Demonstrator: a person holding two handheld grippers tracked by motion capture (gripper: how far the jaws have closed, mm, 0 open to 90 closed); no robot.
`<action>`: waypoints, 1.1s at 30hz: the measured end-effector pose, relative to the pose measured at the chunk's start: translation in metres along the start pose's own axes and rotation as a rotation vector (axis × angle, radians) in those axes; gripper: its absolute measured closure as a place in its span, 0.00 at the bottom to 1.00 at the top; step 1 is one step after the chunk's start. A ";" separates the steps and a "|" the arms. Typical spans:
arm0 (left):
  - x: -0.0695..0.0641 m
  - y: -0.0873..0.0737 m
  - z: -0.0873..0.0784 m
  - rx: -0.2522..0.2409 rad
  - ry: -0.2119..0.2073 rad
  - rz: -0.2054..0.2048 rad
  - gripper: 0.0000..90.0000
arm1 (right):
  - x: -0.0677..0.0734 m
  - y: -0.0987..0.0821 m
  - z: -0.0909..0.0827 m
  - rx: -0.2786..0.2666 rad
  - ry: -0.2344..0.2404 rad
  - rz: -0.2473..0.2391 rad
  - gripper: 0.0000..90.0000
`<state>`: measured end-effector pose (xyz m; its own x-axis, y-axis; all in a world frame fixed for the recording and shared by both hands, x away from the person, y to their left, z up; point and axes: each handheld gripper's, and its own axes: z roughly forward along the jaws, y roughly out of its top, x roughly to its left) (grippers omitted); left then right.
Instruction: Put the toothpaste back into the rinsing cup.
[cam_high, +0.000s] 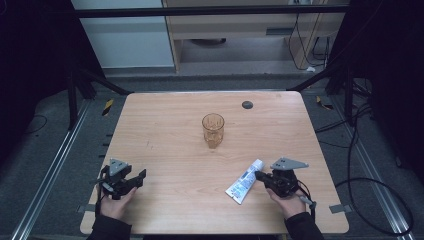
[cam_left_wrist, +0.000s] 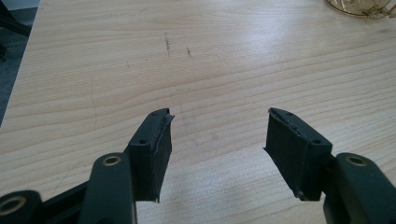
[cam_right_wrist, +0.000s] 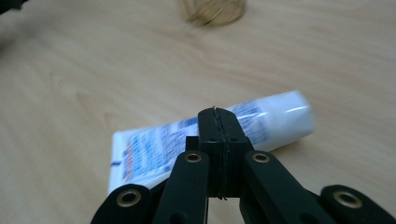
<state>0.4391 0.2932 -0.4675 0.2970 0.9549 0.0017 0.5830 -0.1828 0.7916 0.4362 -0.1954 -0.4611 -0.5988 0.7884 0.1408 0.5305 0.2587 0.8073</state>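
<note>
While the right gripper (cam_right_wrist: 218, 112) hangs with its two black jaws pressed flat together and nothing between them, one white toothpaste tube (cam_high: 244, 180) with blue print lies just beyond its tips, flat on the table (cam_high: 170, 130), slanting with its round cap end toward the tumbler (cam_high: 213, 130) and its crimped flat end away from it. That single amber glass tumbler, ribbed and see-through, stands upright well beyond the tube, near the table's middle. Well to the tube's left, the left gripper (cam_left_wrist: 217, 135) has its ridged rubber pads spread wide over bare wood, holding nothing. Pale wood-grain laminate with rounded corners covers the table, marked by a few dark scuffs and one small dark round disc (cam_high: 247, 104) beyond the tumbler. Around it lie grey carpet, black frame bars and loose cables.
</note>
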 end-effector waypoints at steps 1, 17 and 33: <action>0.000 0.000 0.001 -0.001 0.000 -0.001 0.44 | -0.008 0.005 -0.002 -0.029 -0.036 0.019 1.00; 0.001 0.000 0.003 0.006 0.004 -0.001 0.45 | -0.038 0.025 0.040 -0.013 -0.092 0.051 1.00; 0.001 0.000 0.002 0.006 0.002 0.000 0.45 | -0.039 0.020 0.048 0.084 -0.107 0.006 1.00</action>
<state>0.4411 0.2937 -0.4690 0.2955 0.9553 0.0031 0.5877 -0.1843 0.7878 0.4993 -0.1946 -0.4779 -0.5307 0.8438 0.0796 0.5844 0.2963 0.7555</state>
